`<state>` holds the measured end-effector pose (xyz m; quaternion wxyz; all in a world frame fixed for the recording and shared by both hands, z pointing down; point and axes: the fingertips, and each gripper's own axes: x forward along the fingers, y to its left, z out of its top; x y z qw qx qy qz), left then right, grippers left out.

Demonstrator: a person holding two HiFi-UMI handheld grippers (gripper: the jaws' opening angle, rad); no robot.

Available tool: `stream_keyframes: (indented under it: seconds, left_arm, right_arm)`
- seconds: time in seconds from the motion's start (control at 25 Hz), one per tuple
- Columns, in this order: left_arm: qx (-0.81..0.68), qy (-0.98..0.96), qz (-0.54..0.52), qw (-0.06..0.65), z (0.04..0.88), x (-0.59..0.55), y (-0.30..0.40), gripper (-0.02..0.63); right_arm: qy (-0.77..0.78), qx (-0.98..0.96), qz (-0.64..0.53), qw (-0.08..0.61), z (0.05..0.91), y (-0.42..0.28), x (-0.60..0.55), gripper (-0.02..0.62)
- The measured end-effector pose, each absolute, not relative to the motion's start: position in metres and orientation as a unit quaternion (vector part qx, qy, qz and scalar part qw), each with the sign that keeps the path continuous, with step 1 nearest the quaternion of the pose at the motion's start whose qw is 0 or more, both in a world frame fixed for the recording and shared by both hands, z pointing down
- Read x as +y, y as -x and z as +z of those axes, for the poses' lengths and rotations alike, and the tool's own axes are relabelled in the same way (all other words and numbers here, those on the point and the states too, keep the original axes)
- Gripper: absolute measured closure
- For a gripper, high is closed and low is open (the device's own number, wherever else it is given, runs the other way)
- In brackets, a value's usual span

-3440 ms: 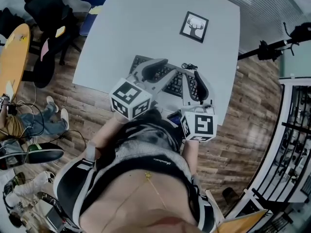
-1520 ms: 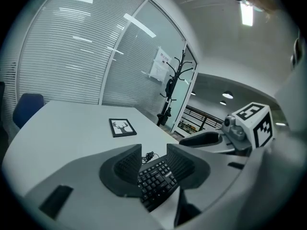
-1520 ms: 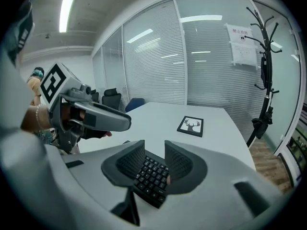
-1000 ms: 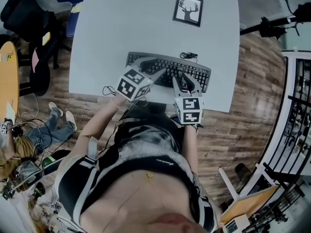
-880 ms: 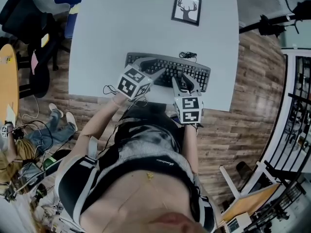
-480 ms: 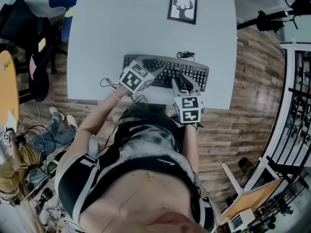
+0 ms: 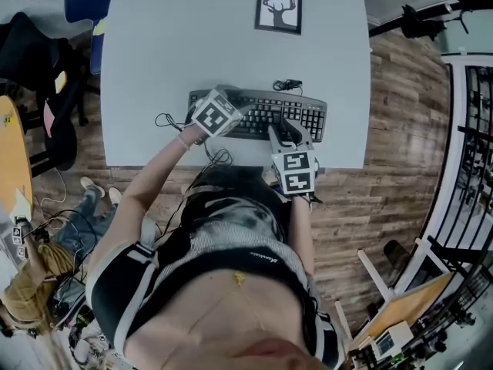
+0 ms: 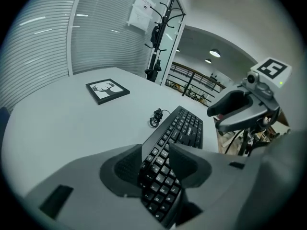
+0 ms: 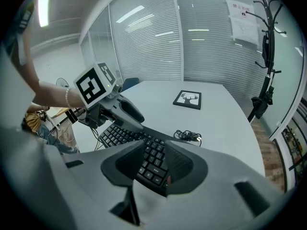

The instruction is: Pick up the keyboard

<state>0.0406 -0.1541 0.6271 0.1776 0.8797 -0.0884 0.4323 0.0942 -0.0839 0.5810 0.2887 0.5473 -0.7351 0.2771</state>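
A black keyboard (image 7: 262, 114) lies flat near the front edge of the white table (image 7: 177, 45). My left gripper (image 7: 229, 99) is low over its left end. In the left gripper view (image 8: 156, 164) the keys (image 8: 184, 126) run between the pads, which do not press on them; its jaws have just been opening. My right gripper (image 7: 286, 133) stands over the front right corner by the number pad. In the right gripper view (image 9: 153, 164) the keys (image 9: 152, 159) show between its partly spread pads, with no grip to be seen.
A framed deer picture (image 7: 279, 8) lies at the table's far side. The keyboard's coiled cable (image 7: 286, 85) sits just behind it. Chairs and bags (image 7: 46, 45) stand left of the table. The table's front edge is close behind both grippers.
My left gripper has sunk and moved forward onto the keyboard's left end, tilting more steeply. The right gripper has stayed at the right corner.
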Motion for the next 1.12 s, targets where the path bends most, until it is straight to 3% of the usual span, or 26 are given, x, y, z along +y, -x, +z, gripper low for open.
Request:
stream_keyframes:
  seconds: [0.68,1.12]
  left_arm:
    - [0.028,-0.848,0.519,0.101,0.683,-0.173,-0.069,0.481]
    - [0.174,-0.798,0.548,0.180,0.692,-0.158,-0.068,0.502]
  right_arm:
    - [-0.553,-0.713,0.337,0.271,0.599,-0.107,-0.067,0.457]
    - [-0.554,-0.703,0.356,0.269,0.607,-0.119,-0.059,0.457]
